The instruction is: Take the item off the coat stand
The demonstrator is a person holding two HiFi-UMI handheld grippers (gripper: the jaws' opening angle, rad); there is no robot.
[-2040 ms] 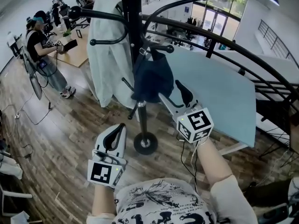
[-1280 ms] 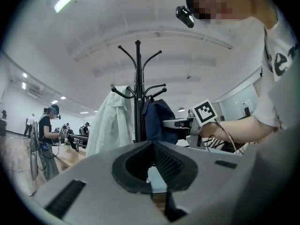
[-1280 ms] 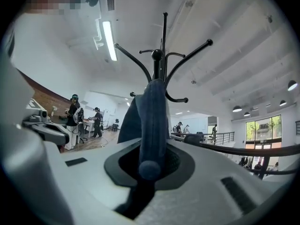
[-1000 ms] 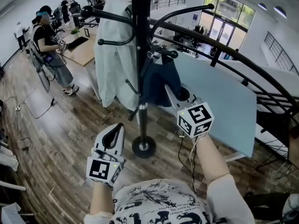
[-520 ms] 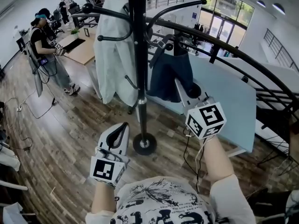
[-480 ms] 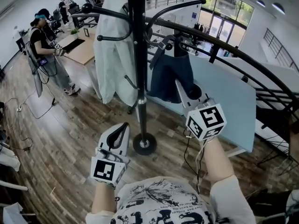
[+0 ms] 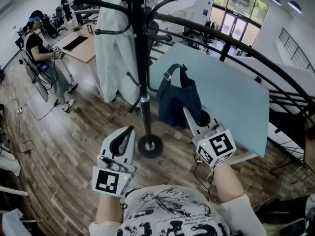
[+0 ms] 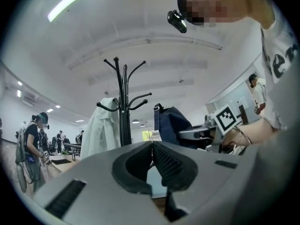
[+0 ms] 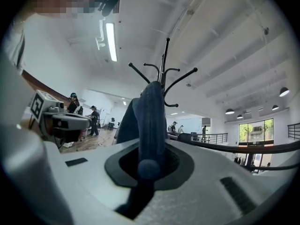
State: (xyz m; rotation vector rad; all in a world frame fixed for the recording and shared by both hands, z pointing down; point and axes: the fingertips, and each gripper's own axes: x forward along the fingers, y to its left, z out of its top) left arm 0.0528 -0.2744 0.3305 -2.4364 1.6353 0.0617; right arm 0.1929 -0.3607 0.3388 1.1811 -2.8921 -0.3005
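A navy bag [image 7: 176, 101] hangs free of the black coat stand [image 7: 139, 58], just to its right, with its straps loose on top. My right gripper [image 7: 195, 116] is shut on the bag's lower right side. In the right gripper view the navy fabric [image 9: 149, 111] runs up from between the pressed jaws [image 9: 149, 163], with the stand's hooks [image 9: 164, 71] behind it. My left gripper [image 7: 123, 140] sits low, near the stand's round base [image 7: 149, 146], shut with nothing in it [image 8: 152, 150]. The left gripper view shows the bag [image 8: 169, 124] beside the stand [image 8: 123, 111].
A white coat [image 7: 114, 48] still hangs on the stand's left side. A pale blue tabletop [image 7: 231, 95] lies behind the bag, and a curved black railing [image 7: 256, 58] crosses above it. A person [image 7: 39, 50] stands at a desk at the far left. The floor is wood.
The navy bag has come off its hook and dropped lower, away from the stand. My right gripper came down and back with it. The left gripper has barely moved.
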